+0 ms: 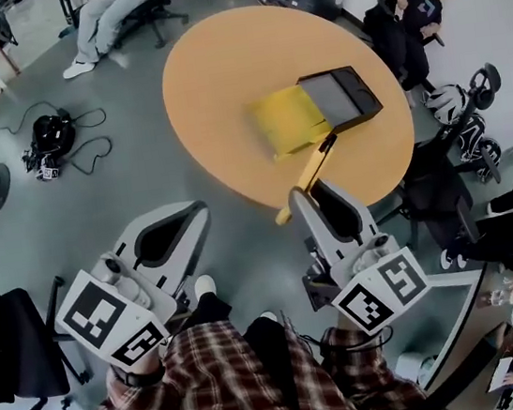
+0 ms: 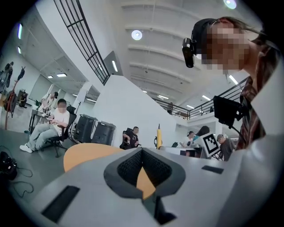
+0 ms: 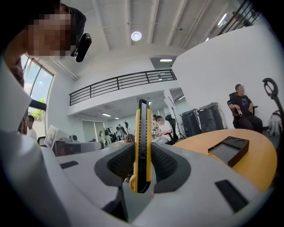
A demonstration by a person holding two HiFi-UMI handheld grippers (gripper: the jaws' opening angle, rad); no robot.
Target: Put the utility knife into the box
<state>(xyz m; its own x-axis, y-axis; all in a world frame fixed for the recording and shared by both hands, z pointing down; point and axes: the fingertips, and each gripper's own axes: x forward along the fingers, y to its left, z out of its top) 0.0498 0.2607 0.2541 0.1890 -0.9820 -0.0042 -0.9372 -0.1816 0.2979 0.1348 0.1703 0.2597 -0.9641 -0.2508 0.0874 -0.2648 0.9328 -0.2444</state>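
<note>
- Right claw: closed on the utility knife, which is gripped near one end, most of its length left projecting over the counter.
- Left claw: pads brought together, nothing held.
- Box: open, seen just past the knife's far end, unsteadied.
- Risk: the knife may be pivoted or dropped if caught on the box wall; the box may be pushed away.

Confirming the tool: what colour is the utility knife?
The utility knife is yellow with a black centre, clearest in the right gripper view.
</note>
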